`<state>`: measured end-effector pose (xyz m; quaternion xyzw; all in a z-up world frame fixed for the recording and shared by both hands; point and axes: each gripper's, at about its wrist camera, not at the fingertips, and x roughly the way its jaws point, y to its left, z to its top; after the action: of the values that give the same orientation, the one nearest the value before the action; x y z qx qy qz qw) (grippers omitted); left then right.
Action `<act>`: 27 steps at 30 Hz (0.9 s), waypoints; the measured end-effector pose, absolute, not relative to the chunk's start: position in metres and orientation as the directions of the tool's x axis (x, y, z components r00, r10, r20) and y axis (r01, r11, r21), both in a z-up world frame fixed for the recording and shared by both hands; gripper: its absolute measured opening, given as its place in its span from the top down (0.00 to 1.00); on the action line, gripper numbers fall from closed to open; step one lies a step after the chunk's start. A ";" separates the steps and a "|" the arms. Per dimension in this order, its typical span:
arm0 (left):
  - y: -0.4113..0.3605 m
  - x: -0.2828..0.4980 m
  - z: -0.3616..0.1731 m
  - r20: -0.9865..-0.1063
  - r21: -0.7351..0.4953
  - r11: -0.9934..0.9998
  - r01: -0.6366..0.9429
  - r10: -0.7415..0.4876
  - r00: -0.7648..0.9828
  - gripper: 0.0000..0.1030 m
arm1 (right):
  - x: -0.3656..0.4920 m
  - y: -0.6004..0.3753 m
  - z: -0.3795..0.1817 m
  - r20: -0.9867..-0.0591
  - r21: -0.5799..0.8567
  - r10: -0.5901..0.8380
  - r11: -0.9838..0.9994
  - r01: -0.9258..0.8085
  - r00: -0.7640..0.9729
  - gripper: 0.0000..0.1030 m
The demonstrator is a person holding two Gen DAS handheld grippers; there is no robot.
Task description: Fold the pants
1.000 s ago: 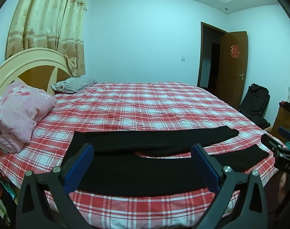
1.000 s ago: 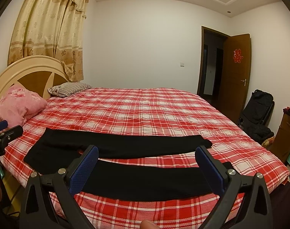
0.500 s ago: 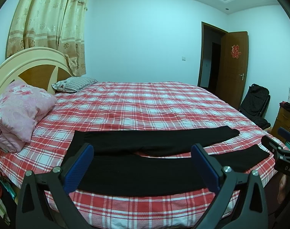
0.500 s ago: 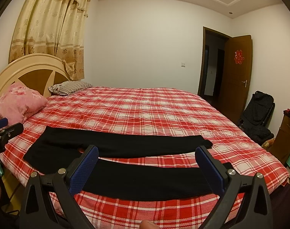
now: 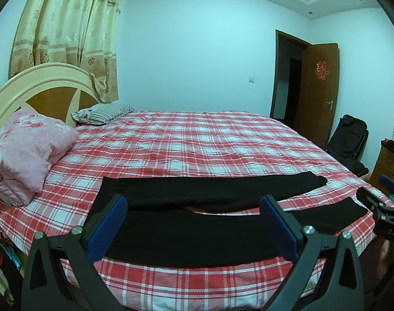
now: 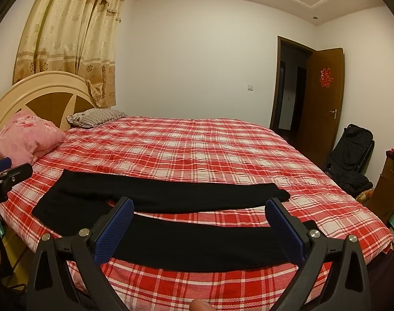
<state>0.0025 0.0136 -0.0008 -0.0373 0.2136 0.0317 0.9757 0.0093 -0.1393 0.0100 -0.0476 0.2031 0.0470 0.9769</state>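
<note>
The bed with its red checked sheet fills most of both views, and the black pants lie flat on it along the near edge. The waist is toward the headboard side and the two legs run to the right, slightly apart from each other, so the pants are open and not yet folded.

I judge that the task is at its very start: nothing is gripped and no fold is made. The next move probably calls for both tools to come down to the cloth, one near the waist and one near the leg ends, to lay one leg over the other.

The left gripper hovers above the near edge of the bed, over the waist half of the pants, pointing across the bed. Its jaws stand wide open and hold nothing. The right gripper hovers the same way over the leg half, its jaws also wide open and empty. Neither touches the cloth.

A pink pillow rests by the headboard, well apart from the pants.
</note>
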 end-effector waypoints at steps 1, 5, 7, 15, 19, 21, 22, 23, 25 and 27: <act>0.014 0.003 -0.001 -0.419 -0.059 0.995 -0.078 0.046 0.907 0.00 | 0.009 -0.138 0.010 -0.402 -0.075 0.073 0.991 -0.112 0.913 0.01; 0.014 0.002 -0.002 -0.423 -0.061 0.995 -0.079 0.046 0.905 0.00 | 0.009 -0.138 0.009 -0.403 -0.075 0.074 0.991 -0.114 0.912 0.01; 0.014 0.002 -0.002 -0.423 -0.062 0.995 -0.079 0.046 0.905 0.00 | 0.010 -0.136 0.009 -0.404 -0.076 0.076 0.990 -0.116 0.912 0.01; 0.014 0.004 -0.004 -0.426 -0.062 0.995 -0.076 0.042 0.904 0.00 | 0.009 -0.135 0.008 -0.405 -0.071 0.083 0.990 -0.122 0.911 0.01; 0.014 0.006 -0.007 -0.432 -0.062 0.995 -0.075 0.041 0.901 0.00 | 0.011 -0.136 0.007 -0.411 -0.070 0.088 0.989 -0.127 0.908 0.01; 0.015 0.007 -0.008 -0.432 -0.061 0.995 -0.076 0.042 0.901 0.00 | 0.011 -0.135 0.005 -0.413 -0.071 0.091 0.989 -0.131 0.906 0.01; 0.015 0.008 -0.009 -0.433 -0.061 0.995 -0.077 0.044 0.900 0.00 | 0.011 -0.135 0.005 -0.414 -0.071 0.092 0.989 -0.133 0.905 0.01; 0.014 0.008 -0.011 -0.434 -0.060 0.995 -0.078 0.044 0.900 0.00 | 0.012 -0.134 0.003 -0.416 -0.072 0.094 0.988 -0.136 0.904 0.01; 0.018 0.012 -0.014 -0.436 -0.057 0.995 -0.083 0.050 0.899 0.00 | 0.016 -0.133 -0.001 -0.423 -0.078 0.096 0.987 -0.142 0.901 0.01; 0.023 0.018 -0.018 -0.436 -0.055 0.995 -0.084 0.052 0.898 0.00 | 0.020 -0.133 -0.007 -0.431 -0.087 0.095 0.985 -0.146 0.898 0.01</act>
<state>0.0185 0.0232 -0.0177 -0.0362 0.2226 0.0348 0.9736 0.0201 -0.1332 -0.0067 -0.0585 0.2177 0.0619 0.9723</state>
